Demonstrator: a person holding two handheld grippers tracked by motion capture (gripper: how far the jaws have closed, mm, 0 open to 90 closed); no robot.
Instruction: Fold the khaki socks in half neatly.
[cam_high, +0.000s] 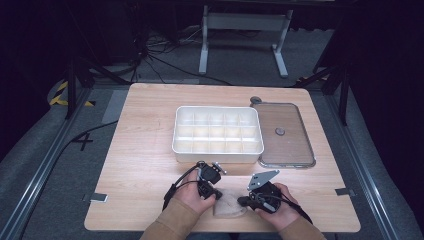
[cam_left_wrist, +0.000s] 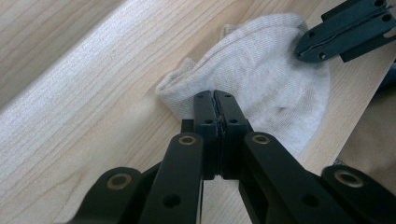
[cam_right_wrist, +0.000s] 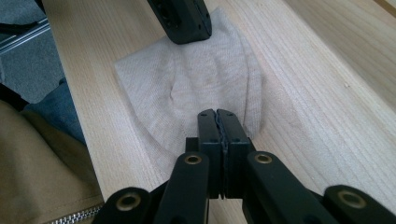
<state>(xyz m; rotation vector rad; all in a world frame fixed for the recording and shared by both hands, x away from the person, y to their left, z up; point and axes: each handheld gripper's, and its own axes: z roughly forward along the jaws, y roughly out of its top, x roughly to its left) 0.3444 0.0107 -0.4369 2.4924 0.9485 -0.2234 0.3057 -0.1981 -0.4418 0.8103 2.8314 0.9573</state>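
Near the tabletop's (cam_high: 150, 150) front edge, both the left hand-held gripper (cam_left_wrist: 215, 95) and the right hand-held gripper (cam_right_wrist: 218, 114) are clamped on the beige sock (cam_left_wrist: 261, 70).

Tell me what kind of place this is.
Probably a lab recording station, not a home: a wooden table inside metal floor rails, loose cables on grey carpet, dark surroundings, and hand-held grippers over a sock.

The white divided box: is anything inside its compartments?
The white divided box looks empty in the high view: bare pale cells in three rows. The front wall hides the floor of the nearest row, so something small there cannot be ruled out.
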